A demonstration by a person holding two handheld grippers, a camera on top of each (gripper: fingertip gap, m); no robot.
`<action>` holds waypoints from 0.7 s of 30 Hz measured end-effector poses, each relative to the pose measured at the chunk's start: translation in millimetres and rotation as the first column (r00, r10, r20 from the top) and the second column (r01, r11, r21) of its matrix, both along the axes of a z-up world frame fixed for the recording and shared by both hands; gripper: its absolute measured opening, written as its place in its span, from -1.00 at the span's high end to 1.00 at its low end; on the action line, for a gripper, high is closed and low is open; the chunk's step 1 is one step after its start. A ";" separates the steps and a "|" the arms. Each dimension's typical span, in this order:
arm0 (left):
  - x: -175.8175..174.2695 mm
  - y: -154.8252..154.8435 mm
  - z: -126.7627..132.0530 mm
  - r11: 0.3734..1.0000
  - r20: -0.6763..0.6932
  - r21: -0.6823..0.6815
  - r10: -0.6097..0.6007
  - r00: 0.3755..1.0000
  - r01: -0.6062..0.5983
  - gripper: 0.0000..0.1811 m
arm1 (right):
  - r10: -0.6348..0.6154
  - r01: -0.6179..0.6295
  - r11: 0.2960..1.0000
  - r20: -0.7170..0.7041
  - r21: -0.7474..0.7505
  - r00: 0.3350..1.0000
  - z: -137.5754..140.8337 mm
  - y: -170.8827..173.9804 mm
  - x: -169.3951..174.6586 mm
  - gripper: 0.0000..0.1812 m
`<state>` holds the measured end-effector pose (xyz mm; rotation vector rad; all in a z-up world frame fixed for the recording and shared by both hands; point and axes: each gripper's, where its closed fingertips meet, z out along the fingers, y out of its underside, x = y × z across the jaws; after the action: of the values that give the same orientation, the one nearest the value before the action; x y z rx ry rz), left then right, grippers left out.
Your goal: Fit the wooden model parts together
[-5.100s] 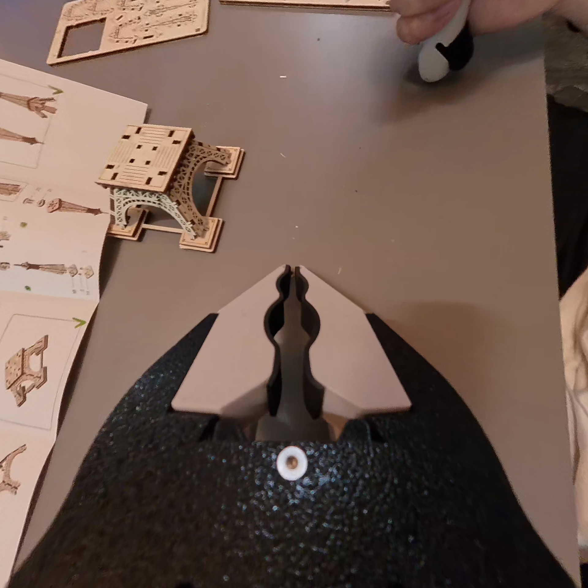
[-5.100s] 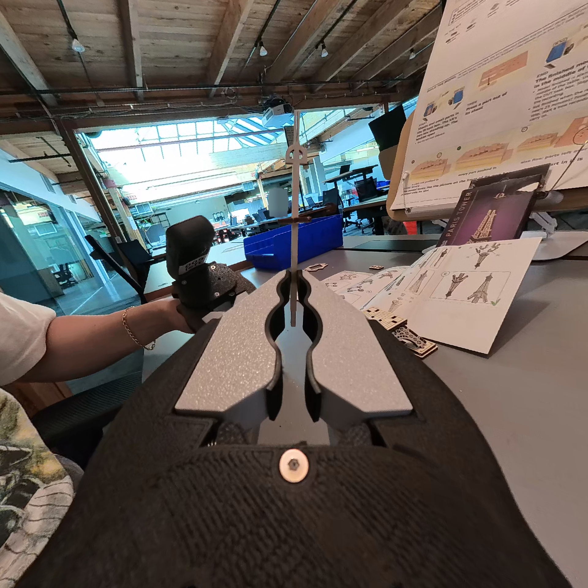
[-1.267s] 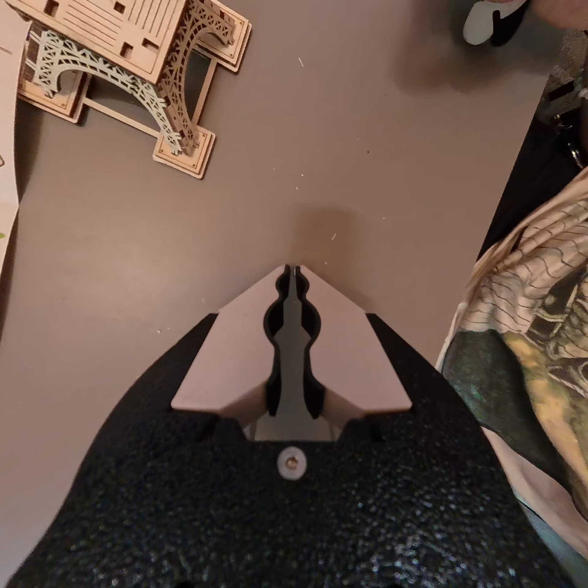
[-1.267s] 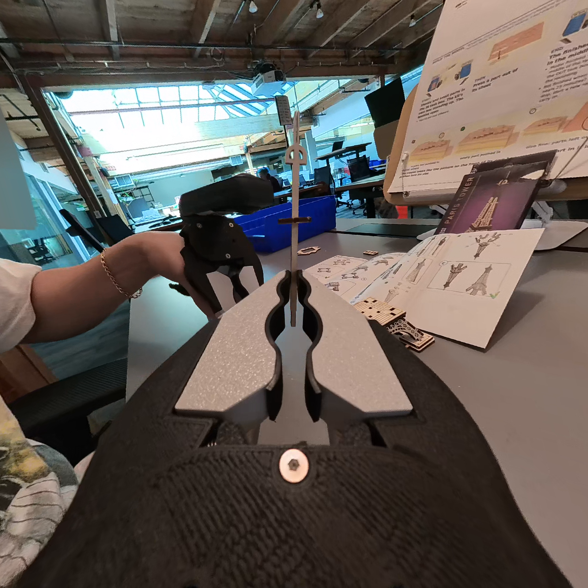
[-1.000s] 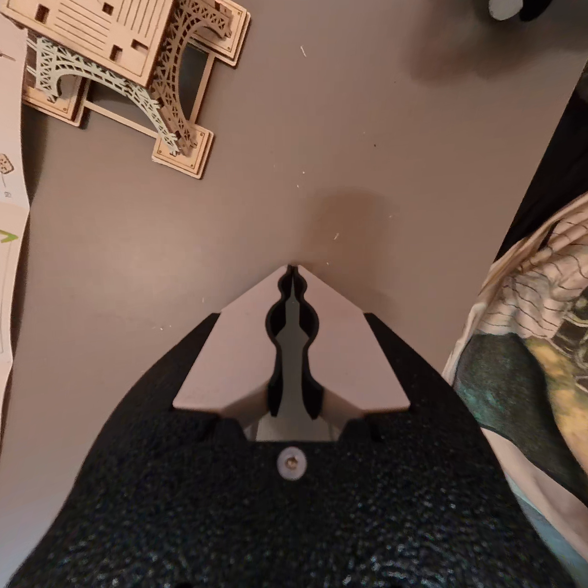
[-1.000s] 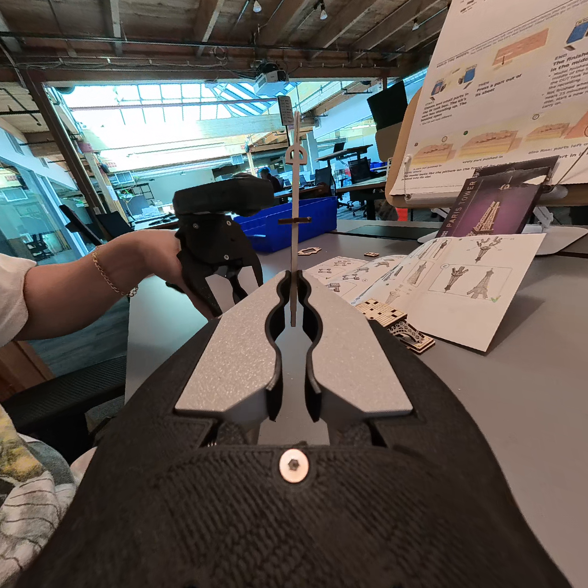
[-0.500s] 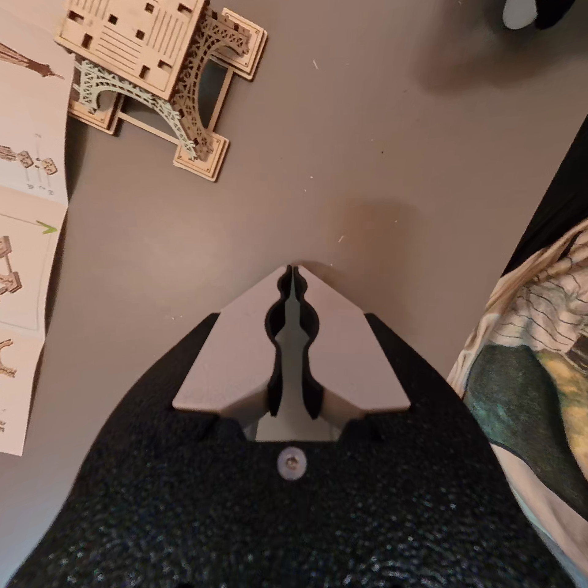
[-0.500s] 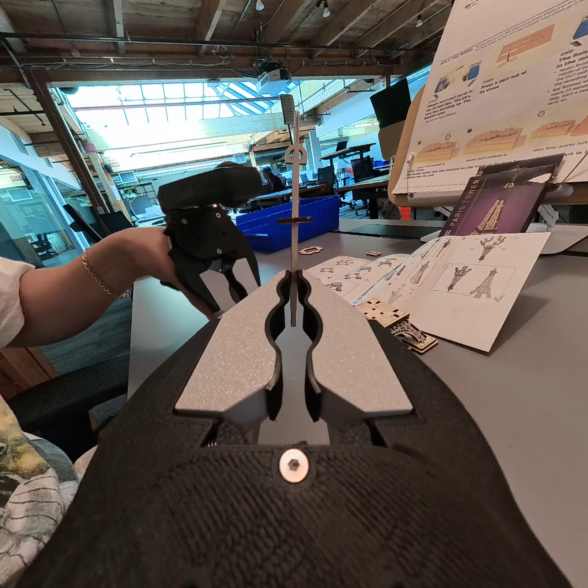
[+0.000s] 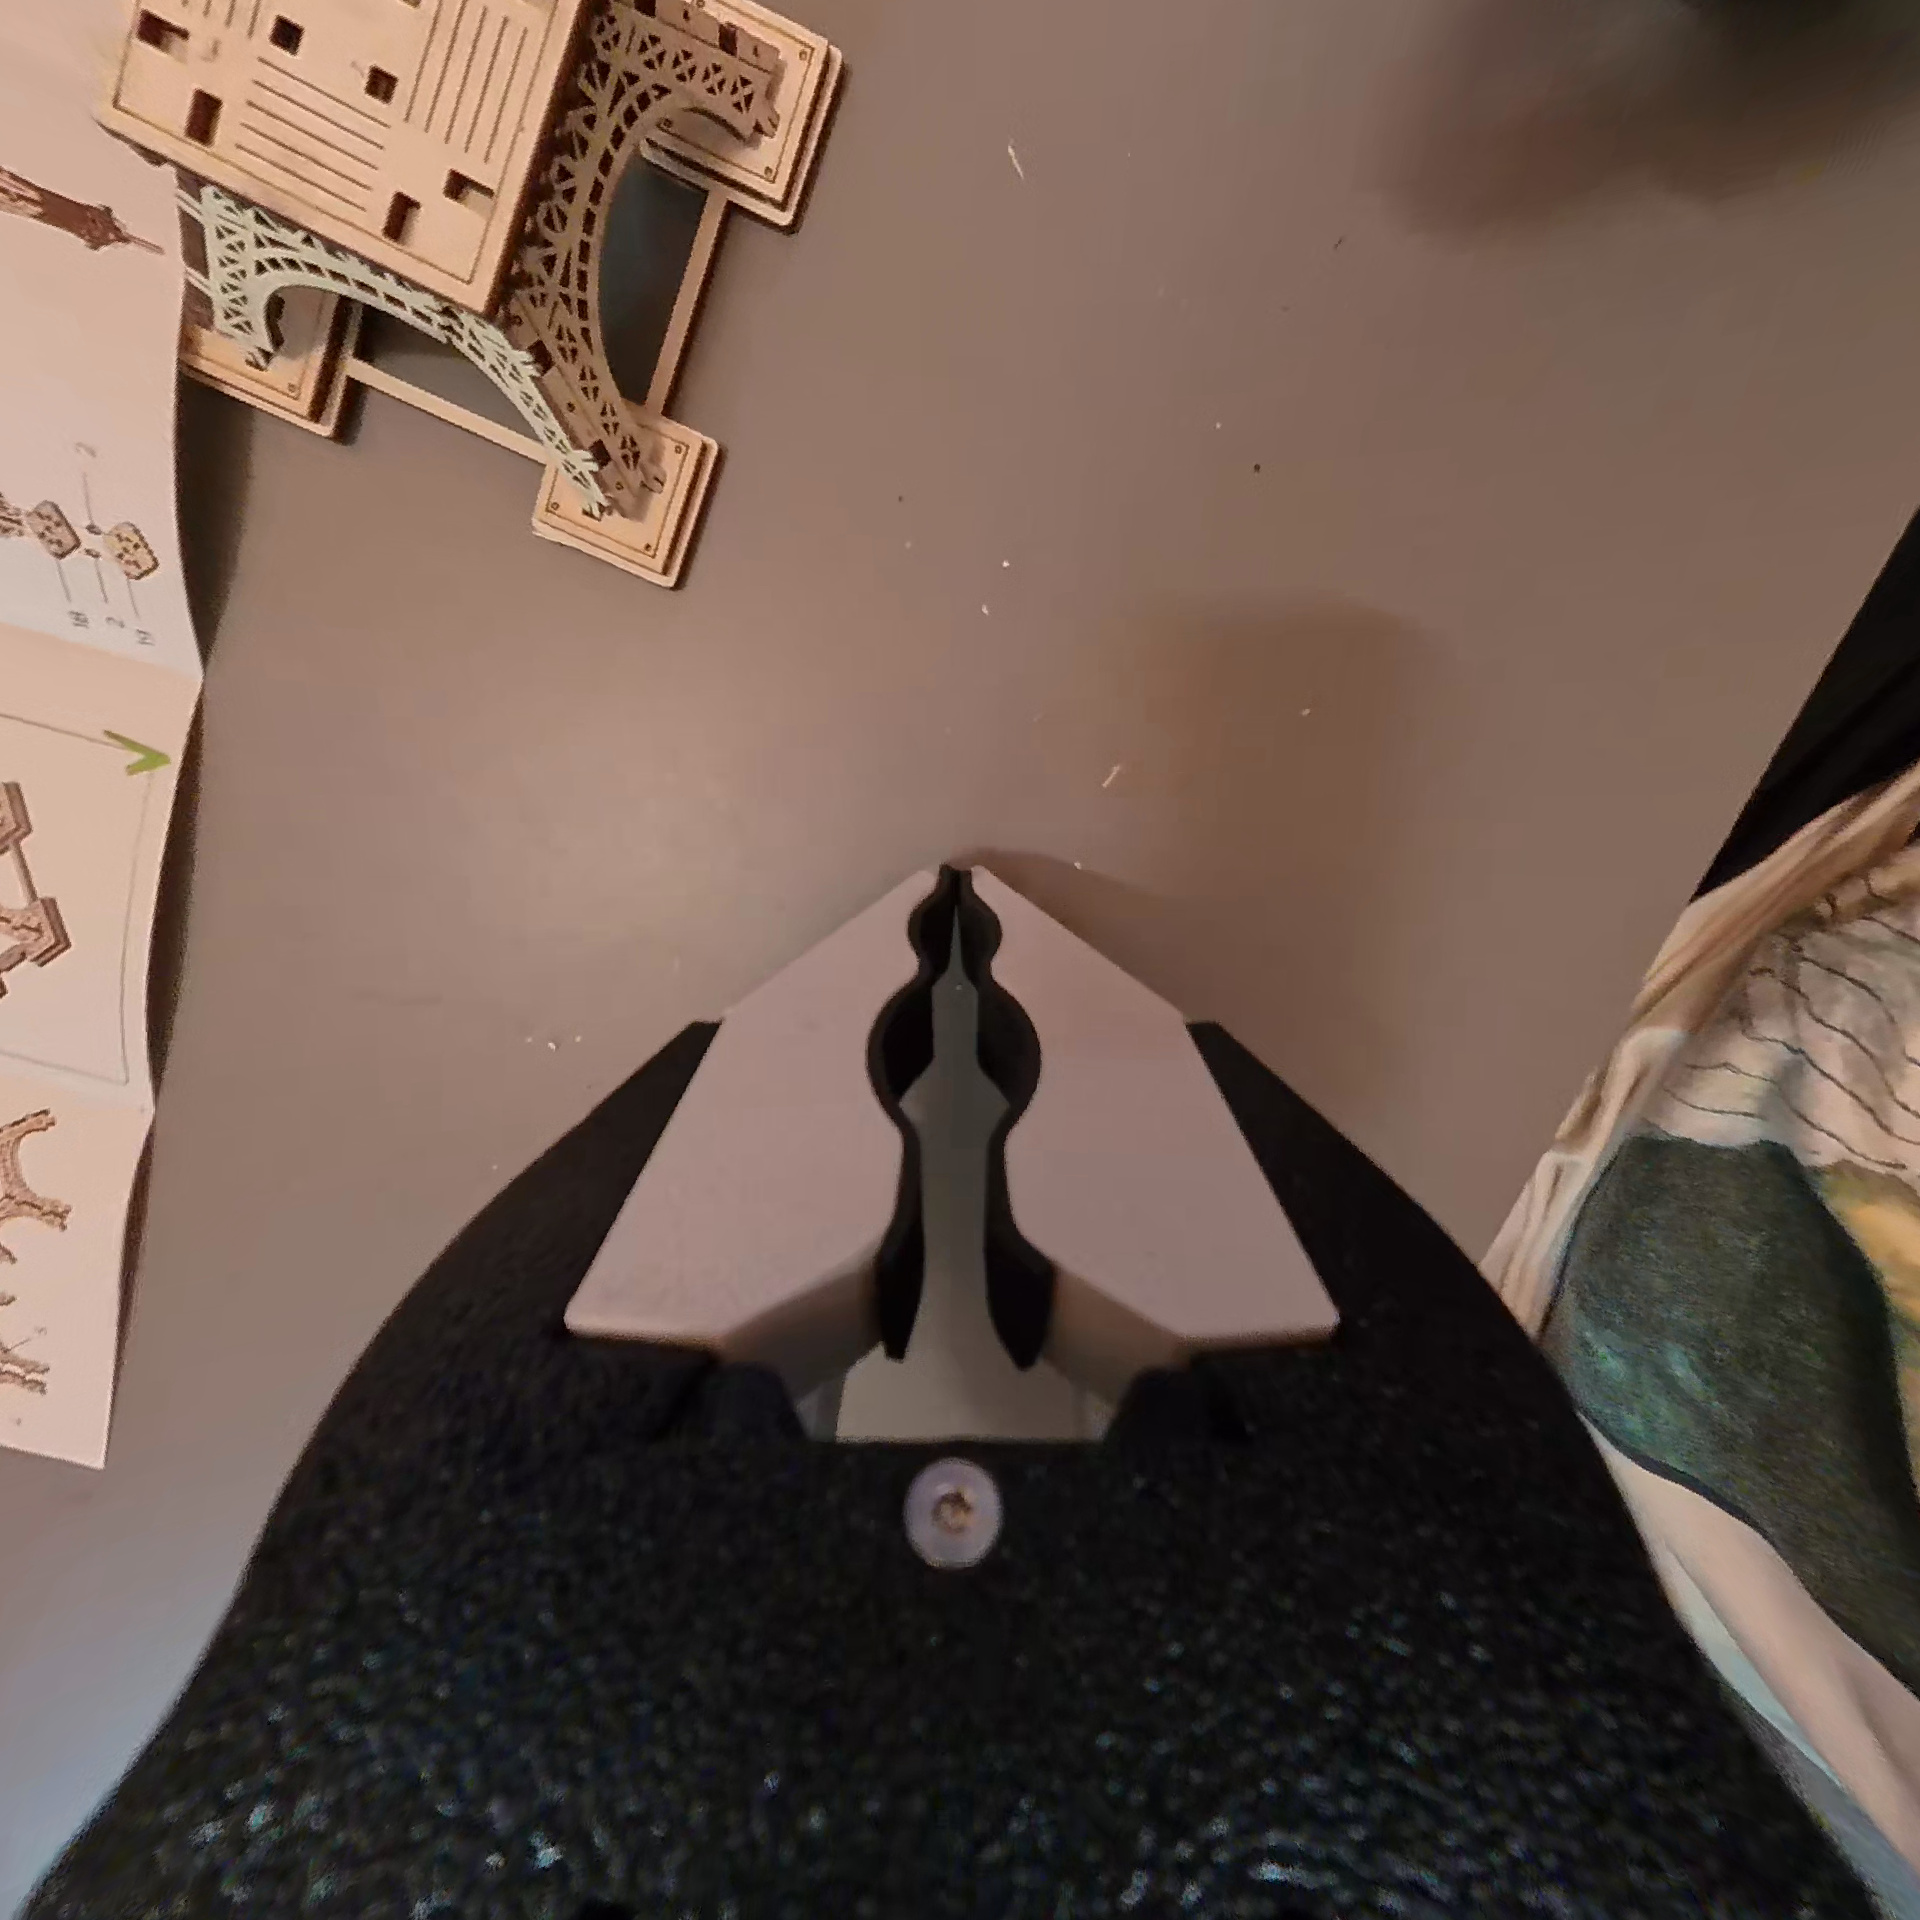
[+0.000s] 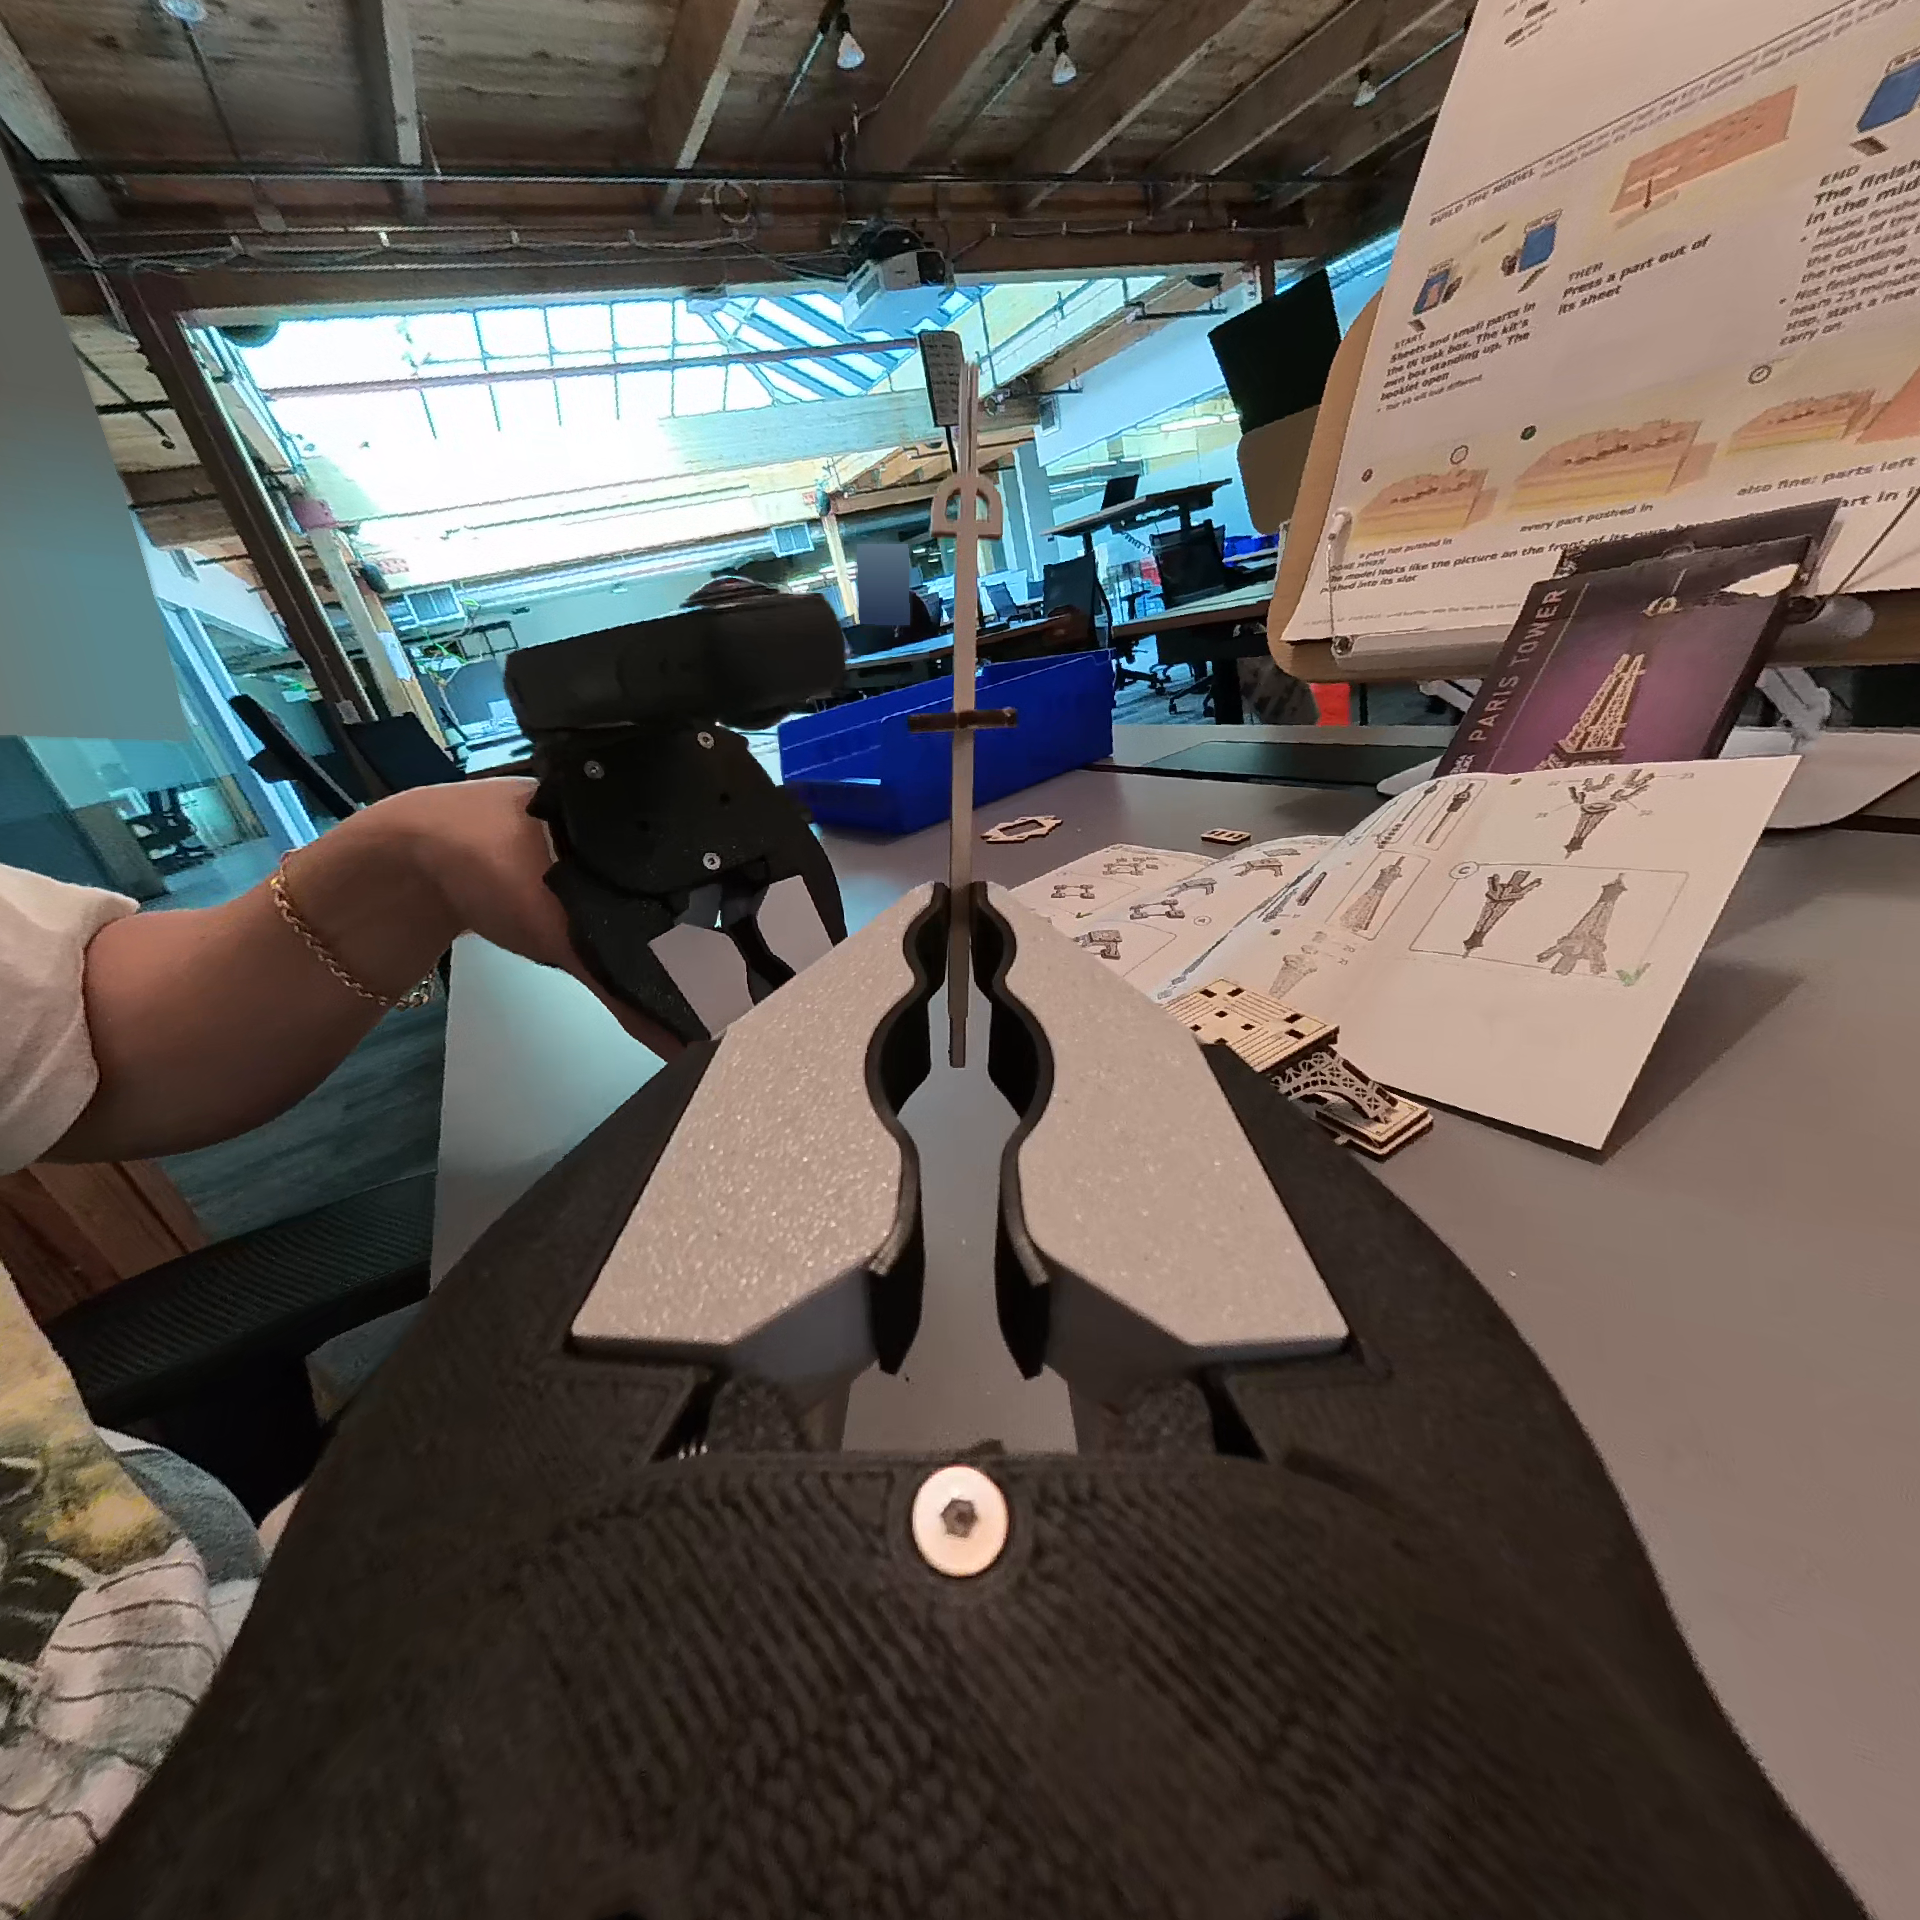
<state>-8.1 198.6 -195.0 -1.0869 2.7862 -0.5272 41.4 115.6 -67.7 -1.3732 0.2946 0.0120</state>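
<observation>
A grey table (image 9: 1039, 416) stands in an open workshop with a timber-beamed ceiling and skylights. In the left wrist view, the left gripper (image 9: 954, 878) points down at bare tabletop, its tips pressed together with nothing between them. The wooden tower base (image 9: 436, 239), a lattice-legged model on a square footing, stands at about 11 o'clock from those tips, well apart, just beside the instruction sheet (image 9: 73, 935) at 9 o'clock. In the right wrist view, the right gripper (image 10: 961, 894) is clamped on a thin wooden spire piece (image 10: 964, 665), which rises upright from its tips toward 12 o'clock and carries a small crossbar partway up. The left gripper (image 10: 727, 935), held by a hand (image 10: 457, 883), hangs at 10 o'clock over the table's edge; the tower base (image 10: 1299, 1070) sits at 2 o'clock beside the open booklet (image 10: 1538, 935), with a blue bin (image 10: 914, 748) beyond
</observation>
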 end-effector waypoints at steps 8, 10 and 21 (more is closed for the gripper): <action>0.3 -3.1 0.1 1.000 0.018 0.011 -0.010 1.000 0.010 1.00 | -0.001 0.001 1.000 0.004 -0.001 1.000 0.1 0.1 -0.5 0.99; 0.7 -3.8 0.0 1.000 0.014 -0.008 -0.007 1.000 0.007 1.00 | 0.002 -0.002 1.000 0.007 -0.001 1.000 0.1 0.2 -1.0 0.99; 9.6 1.3 13.1 0.994 0.047 -0.100 0.040 0.998 -0.035 1.00 | 0.008 -0.008 1.000 -0.001 -0.002 1.000 -0.3 0.6 -0.7 0.99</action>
<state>1.5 199.9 -181.9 -1.1274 2.7178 -0.6848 40.8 116.2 -68.0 -1.3766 0.2903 0.0186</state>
